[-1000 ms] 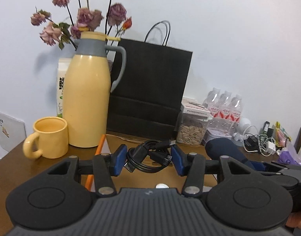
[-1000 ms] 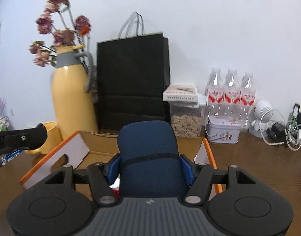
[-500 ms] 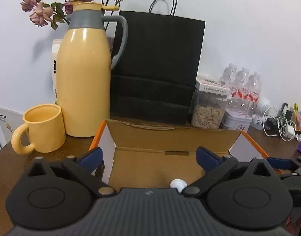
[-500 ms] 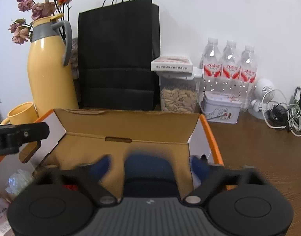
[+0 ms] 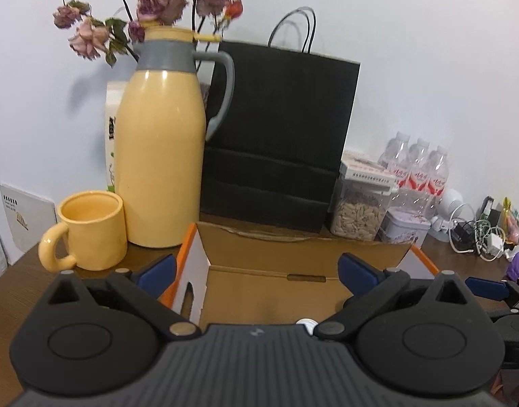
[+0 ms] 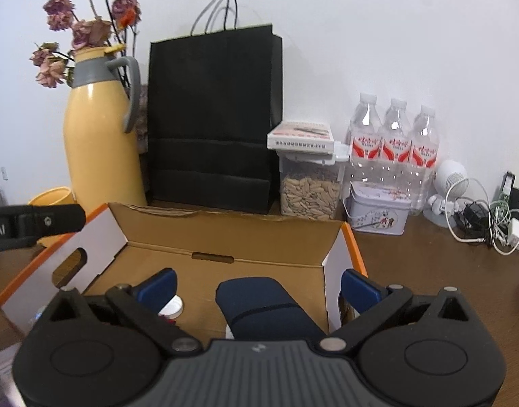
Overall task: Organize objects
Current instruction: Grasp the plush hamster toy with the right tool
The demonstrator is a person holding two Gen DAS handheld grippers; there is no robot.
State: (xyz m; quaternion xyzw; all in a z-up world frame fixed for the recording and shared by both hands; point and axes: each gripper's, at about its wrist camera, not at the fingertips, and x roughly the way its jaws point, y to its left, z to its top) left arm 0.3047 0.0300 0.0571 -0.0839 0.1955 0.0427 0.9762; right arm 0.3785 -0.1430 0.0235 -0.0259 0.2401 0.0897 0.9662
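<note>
In the left wrist view the left gripper (image 5: 256, 271) stands spread wide with nothing between its blue pads, above the near edge of the open cardboard box (image 5: 293, 247). A yellow mug (image 5: 90, 229) sits at 9 o'clock from the box, and a yellow thermos jug (image 5: 161, 156) is just behind the mug.

In the right wrist view the right gripper (image 6: 259, 286) is also spread, and its pads are apart from the dark blue soft pouch (image 6: 259, 305), which lies inside the box at 6 o'clock. The pouch looks light, padded and squashy. I judge a pinch across its middle band holds best. A small white cap (image 6: 171, 307) lies at 8 o'clock.
</note>
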